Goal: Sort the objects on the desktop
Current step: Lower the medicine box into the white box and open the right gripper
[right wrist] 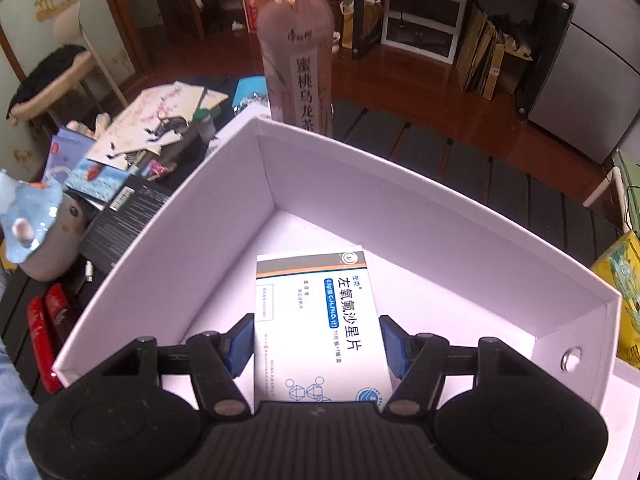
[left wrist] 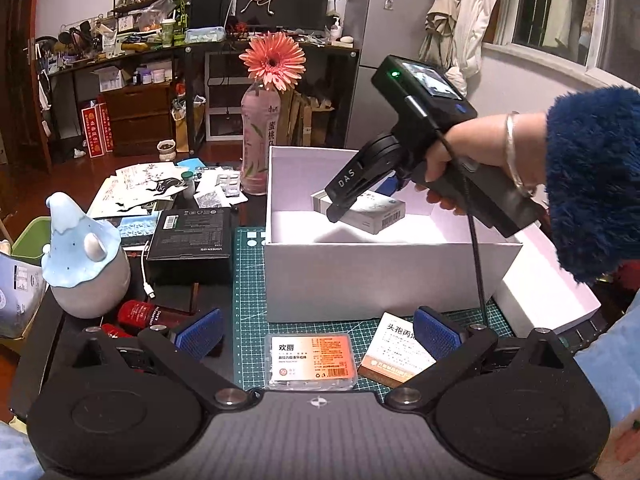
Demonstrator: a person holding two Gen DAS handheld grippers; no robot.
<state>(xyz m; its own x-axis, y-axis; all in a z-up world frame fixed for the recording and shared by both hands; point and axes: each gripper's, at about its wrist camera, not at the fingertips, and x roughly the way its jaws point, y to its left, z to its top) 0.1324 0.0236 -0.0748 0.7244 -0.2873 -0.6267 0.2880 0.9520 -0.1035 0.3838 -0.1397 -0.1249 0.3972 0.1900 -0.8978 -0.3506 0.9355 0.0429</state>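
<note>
Right gripper (right wrist: 316, 344) fingers clamp a medicine box (right wrist: 320, 320) inside the white box (right wrist: 400, 208); left gripper (left wrist: 318, 334) fingers apart.

A lived-in home room: a magnet-covered fridge (left wrist: 384, 40), with a cluttered desk and monitor (left wrist: 282, 4) beside it and clothes (left wrist: 460, 20) hanging by it.

The open white cardboard box (right wrist: 400, 208) leaves room around the white medicine carton (right wrist: 320, 312); the pink tea bottle (right wrist: 296, 80) (flower-topped) crowds its far wall.
</note>
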